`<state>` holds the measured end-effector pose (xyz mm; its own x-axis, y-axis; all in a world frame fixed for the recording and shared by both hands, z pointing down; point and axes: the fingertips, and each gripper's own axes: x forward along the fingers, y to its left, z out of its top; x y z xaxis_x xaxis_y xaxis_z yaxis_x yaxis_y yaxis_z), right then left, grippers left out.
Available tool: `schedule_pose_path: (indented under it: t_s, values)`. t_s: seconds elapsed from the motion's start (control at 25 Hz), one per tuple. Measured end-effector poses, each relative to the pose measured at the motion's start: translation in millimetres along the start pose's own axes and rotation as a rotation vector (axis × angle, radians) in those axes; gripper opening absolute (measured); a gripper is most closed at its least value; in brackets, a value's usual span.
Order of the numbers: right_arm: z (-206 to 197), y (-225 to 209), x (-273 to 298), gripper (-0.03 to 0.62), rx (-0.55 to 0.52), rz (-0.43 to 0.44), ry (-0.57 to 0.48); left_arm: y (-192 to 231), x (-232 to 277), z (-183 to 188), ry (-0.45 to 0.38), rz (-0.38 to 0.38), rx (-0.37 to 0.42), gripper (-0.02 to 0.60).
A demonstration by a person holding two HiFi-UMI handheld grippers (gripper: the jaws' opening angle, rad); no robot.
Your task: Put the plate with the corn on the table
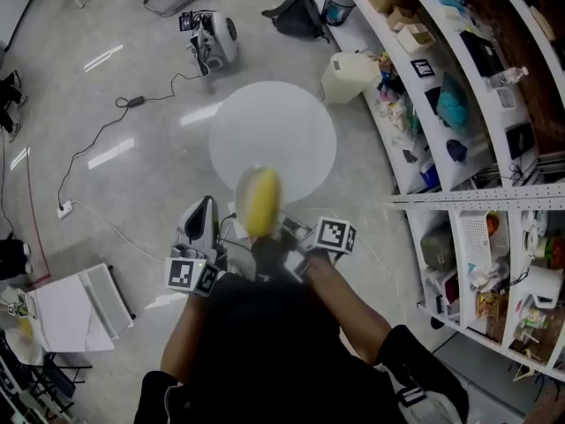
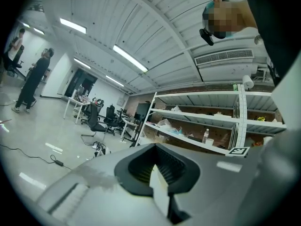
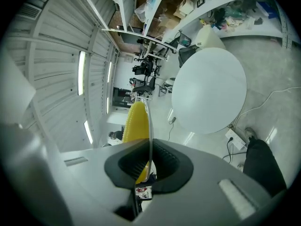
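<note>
1. The right gripper [image 3: 149, 163] is clenched on the rim of the plate [image 3: 149, 121], which is carried in the air. The corn [image 1: 262, 201] lies on the plate, long axis pointing ahead.
2. The round surface [image 1: 282, 117] lies straight ahead (top bare).
3. The left gripper [image 2: 157, 173] is closed beside the plate and not on it.
4. Shelving [image 1: 459, 140] crowds the right side of the surface.

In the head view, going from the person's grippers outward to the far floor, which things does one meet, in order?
The plate bearing the corn → the round white table → the black bag.
</note>
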<state>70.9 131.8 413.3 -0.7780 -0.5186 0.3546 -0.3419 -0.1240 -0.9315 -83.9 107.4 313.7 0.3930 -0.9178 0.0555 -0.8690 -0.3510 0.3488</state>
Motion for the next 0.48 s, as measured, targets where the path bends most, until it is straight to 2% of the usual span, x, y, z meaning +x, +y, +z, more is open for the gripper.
schedule_pose_path:
  t_s: [0.48]
  values:
    - [45.1,-12.4,18.5,0.023,0.016,-0.021,0.073,-0.7,43.4,1.2,-0.008,0.066,0.009,0.002]
